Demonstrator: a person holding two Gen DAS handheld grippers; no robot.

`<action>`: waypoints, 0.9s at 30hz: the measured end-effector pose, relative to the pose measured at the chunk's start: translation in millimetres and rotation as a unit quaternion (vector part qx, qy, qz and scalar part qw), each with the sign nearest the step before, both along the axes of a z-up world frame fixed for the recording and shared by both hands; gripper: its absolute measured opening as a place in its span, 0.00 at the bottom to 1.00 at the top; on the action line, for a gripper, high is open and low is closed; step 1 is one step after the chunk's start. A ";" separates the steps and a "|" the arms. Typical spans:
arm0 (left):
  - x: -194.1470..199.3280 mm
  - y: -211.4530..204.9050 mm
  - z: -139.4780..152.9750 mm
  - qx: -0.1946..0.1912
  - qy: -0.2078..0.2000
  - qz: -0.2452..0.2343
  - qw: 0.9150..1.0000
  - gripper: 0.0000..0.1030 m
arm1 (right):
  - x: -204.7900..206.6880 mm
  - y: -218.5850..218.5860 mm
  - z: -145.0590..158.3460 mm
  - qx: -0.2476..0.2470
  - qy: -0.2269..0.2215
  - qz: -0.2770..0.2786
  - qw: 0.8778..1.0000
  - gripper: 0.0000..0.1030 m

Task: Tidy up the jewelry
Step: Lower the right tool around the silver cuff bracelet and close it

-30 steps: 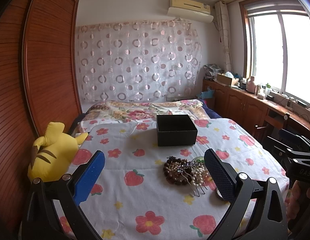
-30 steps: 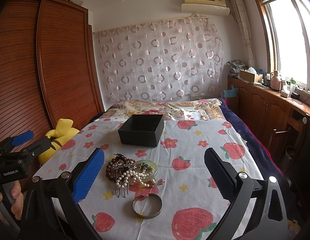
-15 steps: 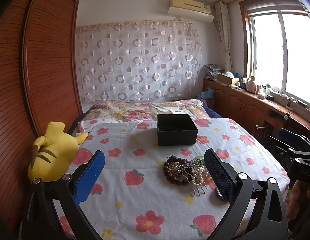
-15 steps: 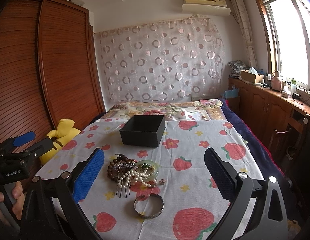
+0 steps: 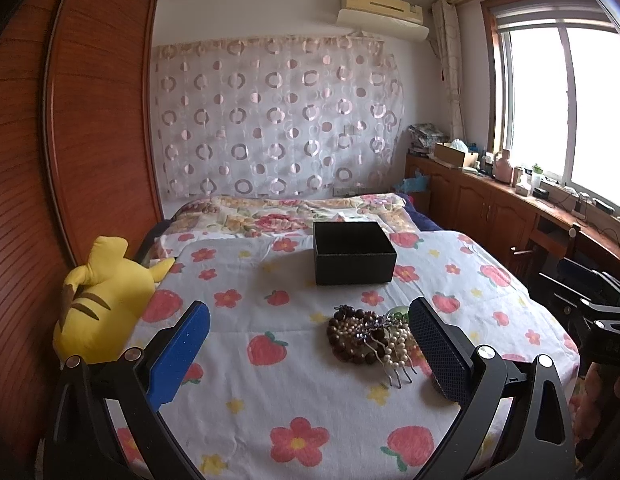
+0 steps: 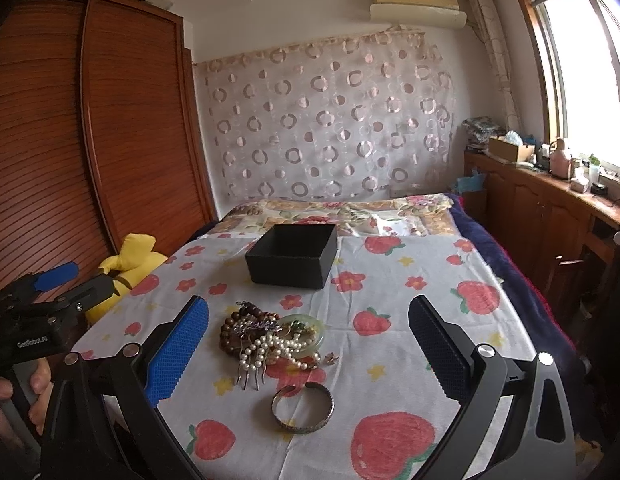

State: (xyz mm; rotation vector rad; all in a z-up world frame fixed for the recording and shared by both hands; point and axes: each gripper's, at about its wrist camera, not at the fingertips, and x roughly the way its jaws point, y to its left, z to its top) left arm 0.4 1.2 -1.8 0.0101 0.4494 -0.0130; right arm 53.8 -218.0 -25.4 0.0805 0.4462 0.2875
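A heap of jewelry (image 6: 265,334) lies on the flowered bedspread: brown wooden beads (image 5: 350,338), white pearls (image 6: 283,344), a green bangle (image 6: 316,330) and a metal hair comb (image 6: 249,374). A silver cuff bracelet (image 6: 302,408) lies alone, nearer than the heap. Behind them stands an open black box (image 5: 353,253), also the black box (image 6: 291,256) in the right wrist view. My left gripper (image 5: 310,354) is open, the heap just inside its right finger. My right gripper (image 6: 310,354) is open above the heap and the cuff. Neither holds anything.
A yellow plush toy (image 5: 101,300) sits at the bed's left edge by the wooden wardrobe (image 5: 89,128). A folded floral quilt (image 5: 285,216) lies behind the box. Wooden cabinets (image 5: 506,208) with clutter run under the window on the right.
The right wrist view has risen and tilted slightly, so the jewelry sits a little lower in it. The left wrist view is nearly unchanged. Both grippers stay open.
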 end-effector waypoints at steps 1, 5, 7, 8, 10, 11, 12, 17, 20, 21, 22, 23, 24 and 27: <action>1.0 0.3 -1.1 0.000 0.002 -0.001 1.000 0.93 | -1.2 4.0 -5.0 -0.002 0.002 0.001 1.000 0.98; 10.3 1.3 -13.2 -0.001 0.016 -0.005 1.000 0.93 | -3.9 6.5 -13.5 -0.007 0.015 0.017 1.000 0.98; 15.6 2.7 -23.6 -0.002 0.024 -0.008 1.000 0.93 | -0.5 8.5 -22.8 -0.011 0.025 0.028 0.999 0.98; 15.8 4.0 -28.5 -0.003 0.029 -0.011 1.000 0.93 | 0.2 9.5 -26.9 -0.015 0.031 0.032 0.999 0.98; 18.3 3.9 -35.3 -0.004 0.038 -0.013 0.999 0.93 | 2.6 11.3 -36.9 -0.022 0.044 0.041 0.998 0.94; 19.8 3.9 -39.0 -0.003 0.043 -0.012 0.999 0.93 | 3.9 11.6 -42.5 -0.024 0.051 0.046 0.997 0.94; 21.4 4.2 -42.9 -0.003 0.048 -0.012 0.999 0.93 | 5.3 12.2 -47.3 -0.027 0.058 0.051 0.997 0.93; 27.3 7.8 -60.5 -0.009 0.072 -0.016 0.997 0.93 | 12.6 15.4 -71.3 -0.036 0.096 0.072 0.992 0.89; 29.8 11.2 -69.5 -0.012 0.085 -0.019 0.996 0.93 | 19.4 19.3 -85.7 -0.040 0.122 0.088 0.988 0.87; 31.2 12.3 -72.2 -0.013 0.089 -0.019 0.996 0.93 | 22.3 21.9 -90.9 -0.042 0.131 0.093 0.986 0.86; 32.1 12.5 -74.4 -0.013 0.092 -0.020 0.995 0.93 | 23.0 22.9 -94.3 -0.044 0.137 0.096 0.985 0.84; 32.9 12.8 -76.5 -0.013 0.095 -0.020 0.995 0.93 | 24.0 24.6 -97.5 -0.046 0.143 0.101 0.983 0.84; 33.7 13.1 -78.6 -0.013 0.098 -0.020 0.995 0.93 | 25.9 27.9 -101.4 -0.051 0.150 0.106 0.982 0.81; 35.5 14.2 -84.0 -0.014 0.106 -0.023 0.994 0.93 | 26.9 33.1 -108.3 -0.064 0.160 0.112 0.979 0.80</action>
